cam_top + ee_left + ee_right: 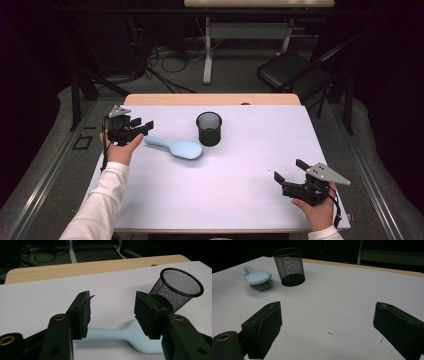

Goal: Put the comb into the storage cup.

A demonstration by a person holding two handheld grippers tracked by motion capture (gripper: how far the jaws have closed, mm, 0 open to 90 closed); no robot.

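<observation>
On white sheet (235, 200), mid-left: pale blue hairbrush (176, 147) bristles down, handle toward left gripper (141, 126); jaws spread, straddling handle above it, likely lining up grasp; mesh pen cup (209, 128) upright just beside brush head; right gripper (290, 174) released, parked well apart.

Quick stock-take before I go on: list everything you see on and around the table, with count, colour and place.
hairbrush: 1, light blue, bristles down, left of centre, handle toward the left gripper
mesh cup: 1, black, upright, just right of the brush, behind it
white sheet: 1, covers the tabletop
table: 1, wood, far edge bare
folding chair: 1, black, beyond the table at right
left gripper: 1, black, jaws open, at the brush handle
right gripper: 1, black, jaws open, near right corner
</observation>
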